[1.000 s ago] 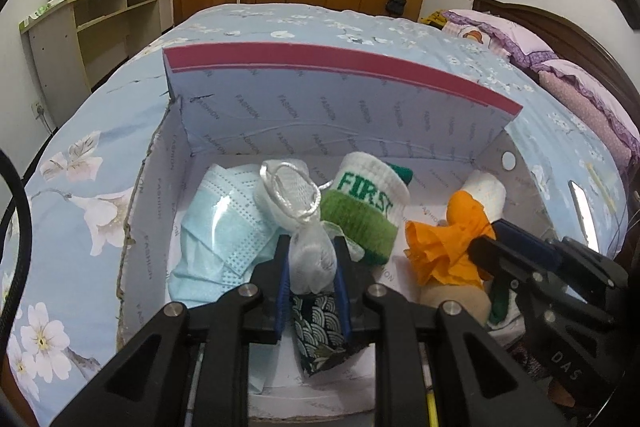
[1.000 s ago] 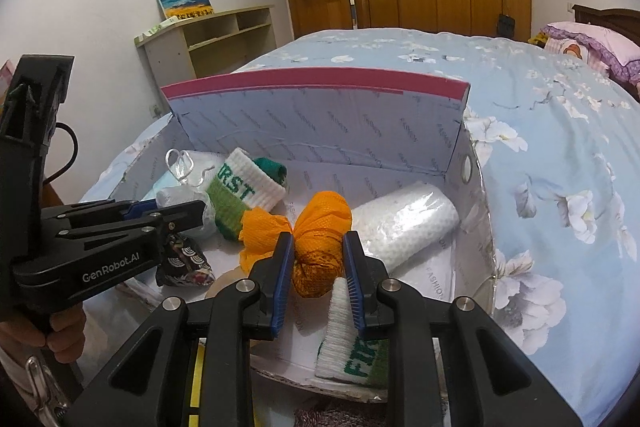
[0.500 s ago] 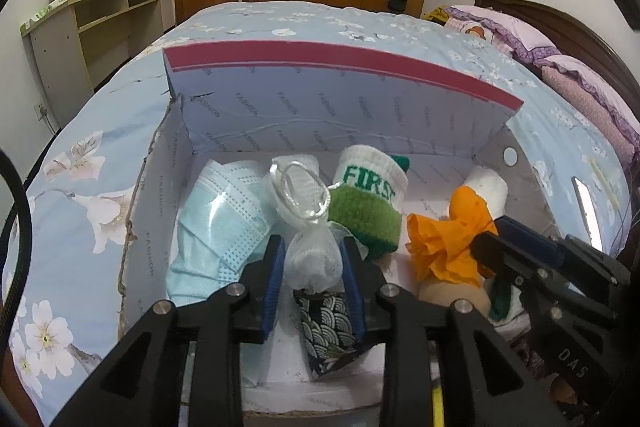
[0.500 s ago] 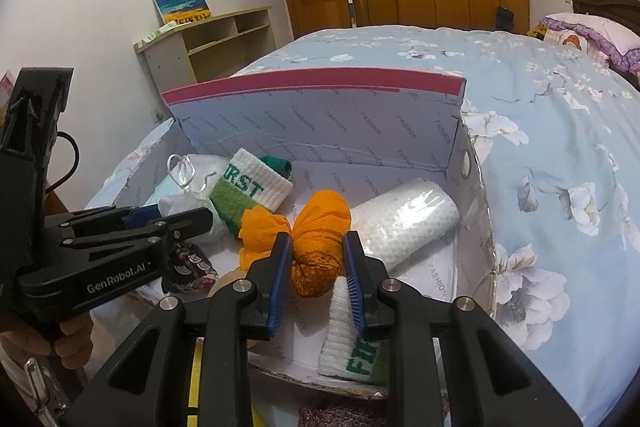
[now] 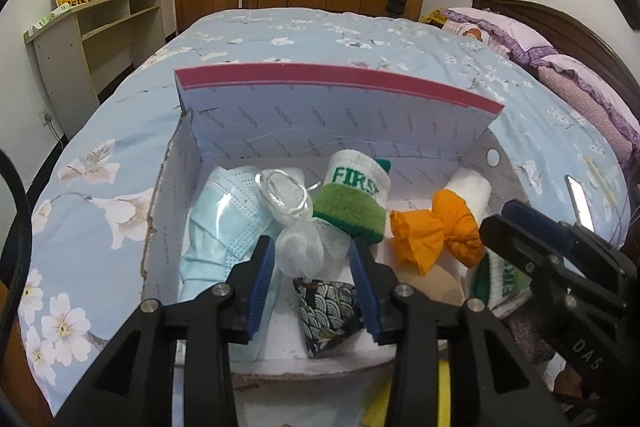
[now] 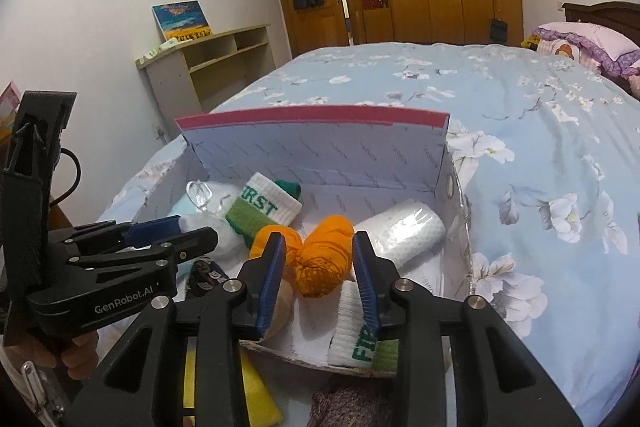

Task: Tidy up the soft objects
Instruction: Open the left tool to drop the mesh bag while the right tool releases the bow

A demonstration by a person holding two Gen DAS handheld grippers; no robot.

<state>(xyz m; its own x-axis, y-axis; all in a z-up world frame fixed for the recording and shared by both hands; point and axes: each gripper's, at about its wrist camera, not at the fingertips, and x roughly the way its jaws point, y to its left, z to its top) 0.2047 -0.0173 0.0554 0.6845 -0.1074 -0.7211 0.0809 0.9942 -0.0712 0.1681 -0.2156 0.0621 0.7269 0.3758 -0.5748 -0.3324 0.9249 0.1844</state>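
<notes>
Floral bed (image 5: 280, 39), cardboard box (image 5: 340, 115) (open), perhaps phone (image 5: 578, 203)

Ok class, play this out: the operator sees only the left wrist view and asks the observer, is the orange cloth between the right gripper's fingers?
Observer: Yes. The orange cloth sits between the jaws of the right gripper, which are opening; the pads look clear of it.
Operator: What's the white thing behind it?
Observer: A white roll in clear wrap, lying near the right wall of the box.
Operator: And the second sock?
Observer: The sock lies at the box's front edge, partly under the gripper's right finger.
</notes>
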